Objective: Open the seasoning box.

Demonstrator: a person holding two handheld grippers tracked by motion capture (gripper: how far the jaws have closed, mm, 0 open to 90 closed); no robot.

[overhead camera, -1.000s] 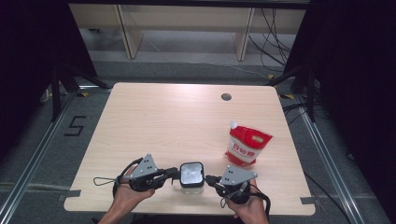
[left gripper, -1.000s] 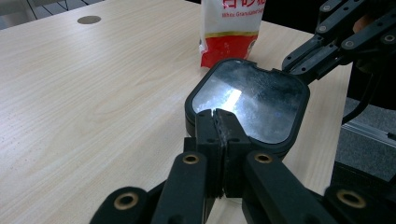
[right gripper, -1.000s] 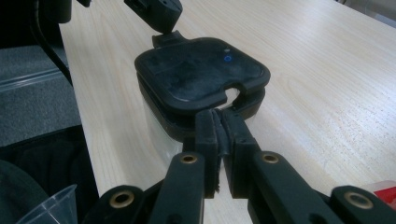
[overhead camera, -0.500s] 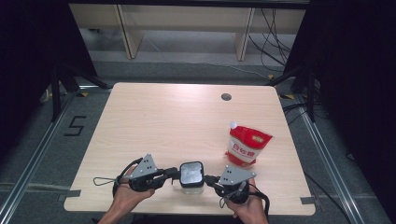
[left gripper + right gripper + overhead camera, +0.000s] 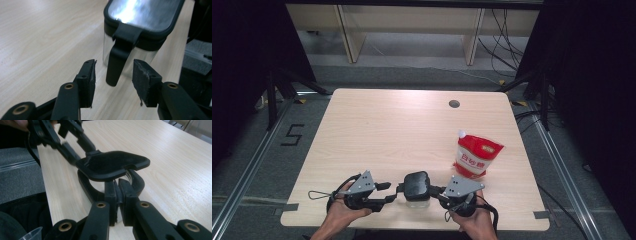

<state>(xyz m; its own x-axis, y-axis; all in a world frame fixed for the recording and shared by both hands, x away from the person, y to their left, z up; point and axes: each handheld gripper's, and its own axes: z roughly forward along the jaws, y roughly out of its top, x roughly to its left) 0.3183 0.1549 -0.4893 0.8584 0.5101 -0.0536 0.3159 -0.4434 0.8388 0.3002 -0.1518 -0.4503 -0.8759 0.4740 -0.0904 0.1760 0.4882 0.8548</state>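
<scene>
A small clear container with a black lid (image 5: 417, 184) stands near the table's front edge between both grippers. My left gripper (image 5: 393, 192) is open. In the left gripper view its jaws (image 5: 113, 75) stand either side of a black clip (image 5: 117, 62) that hangs down from the lid (image 5: 142, 15), touching neither pad. My right gripper (image 5: 435, 191) reaches the container from the other side. In the right gripper view its jaws (image 5: 117, 185) are shut on a thin black clip under the lid (image 5: 112, 165), and the lid looks tilted up above the rim.
A red and white pouch (image 5: 476, 156) stands upright at the right, just behind the right gripper. The wooden table (image 5: 387, 130) has a round cable hole (image 5: 454, 104) at the back. The front edge lies right below both hands.
The container's top showed bright a second ago and now shows dark, as if the lid has tipped. Both grippers have stayed almost where they were.
</scene>
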